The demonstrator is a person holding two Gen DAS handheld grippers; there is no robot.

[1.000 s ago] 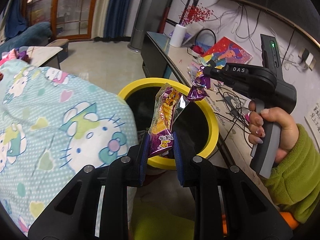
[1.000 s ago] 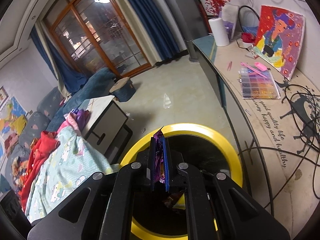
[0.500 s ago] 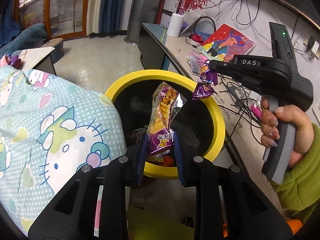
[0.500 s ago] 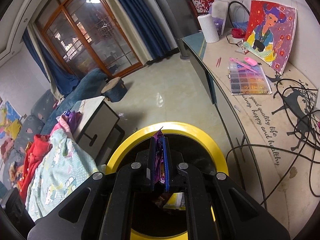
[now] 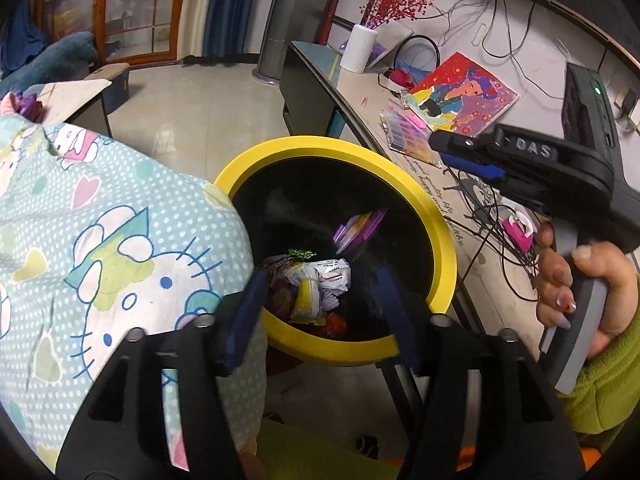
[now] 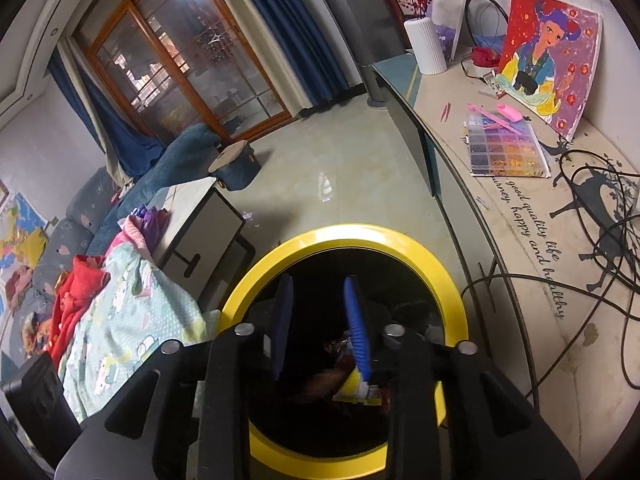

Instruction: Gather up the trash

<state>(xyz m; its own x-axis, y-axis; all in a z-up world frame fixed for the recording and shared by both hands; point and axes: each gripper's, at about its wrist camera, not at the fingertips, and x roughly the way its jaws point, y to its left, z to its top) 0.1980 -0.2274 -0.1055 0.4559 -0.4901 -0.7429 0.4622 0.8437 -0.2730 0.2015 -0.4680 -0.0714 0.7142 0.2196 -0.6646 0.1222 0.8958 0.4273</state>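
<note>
A black bin with a yellow rim [image 5: 442,240] stands below both grippers; it also shows in the right wrist view [image 6: 456,300]. My left gripper [image 5: 320,304] is open and empty over its near edge. My right gripper [image 6: 320,312] is open and empty over the bin; it also shows at the right of the left wrist view [image 5: 460,156]. A purple wrapper [image 5: 358,230] is blurred, in mid-air inside the bin. Crumpled wrappers [image 5: 316,284] lie at the bottom.
A Hello Kitty blanket [image 5: 92,224] bulges against the bin's left side. A long counter [image 6: 520,216] runs along the right with cables, a bead box [image 6: 504,152], a painting [image 6: 548,56] and a white vase [image 6: 426,46]. A small table [image 6: 200,224] stands behind the blanket.
Both grippers have opened. The orange snack bag has left my left gripper and the purple wrapper has left my right gripper; the purple one is falling into the bin.
</note>
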